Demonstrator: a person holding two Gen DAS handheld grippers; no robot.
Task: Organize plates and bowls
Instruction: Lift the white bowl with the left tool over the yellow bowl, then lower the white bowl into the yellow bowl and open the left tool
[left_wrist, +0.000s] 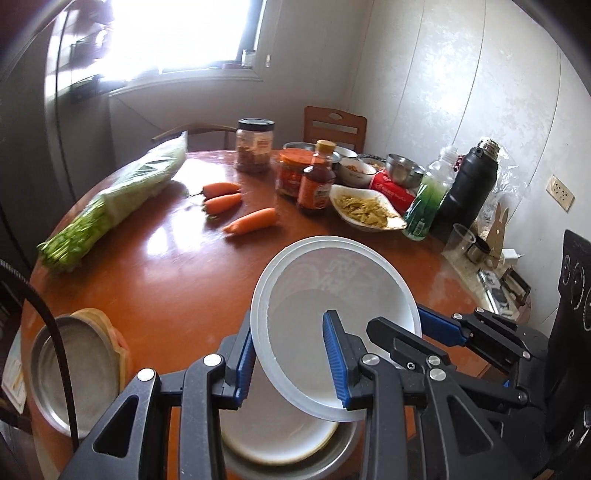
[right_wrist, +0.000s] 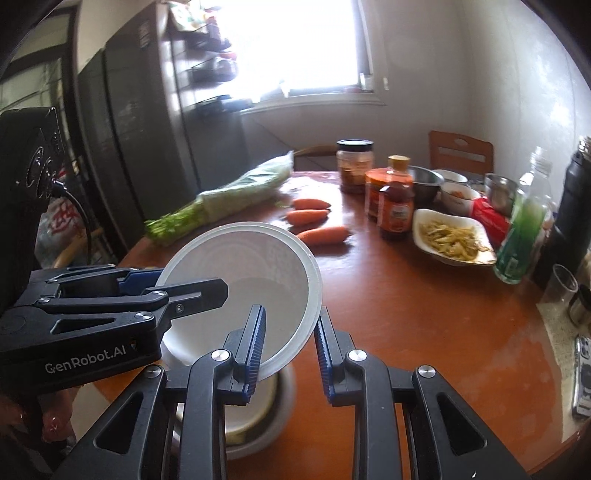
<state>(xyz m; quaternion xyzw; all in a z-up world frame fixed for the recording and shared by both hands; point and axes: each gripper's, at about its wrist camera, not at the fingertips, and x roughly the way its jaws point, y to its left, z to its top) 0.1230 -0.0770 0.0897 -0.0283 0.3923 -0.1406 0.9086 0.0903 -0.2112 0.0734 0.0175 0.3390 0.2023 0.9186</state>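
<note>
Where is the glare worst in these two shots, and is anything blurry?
Left wrist view: the window is blown out white and its light glares off the table. Right wrist view: the window is overexposed too, and the greens bag looks soft. Both views bend and darken toward the edges.

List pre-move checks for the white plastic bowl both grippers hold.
1. Left gripper pads clamp the white plastic bowl rim: ok.
2. Right gripper clamps the opposite rim: ok.
3. Bowl clear of the white plate in the steel basin below: ok.
4. Bowl level: not ok, tilted.
5. Bowl empty: ok.
6. Bare patch of the brown round table for setting down: ok.
</note>
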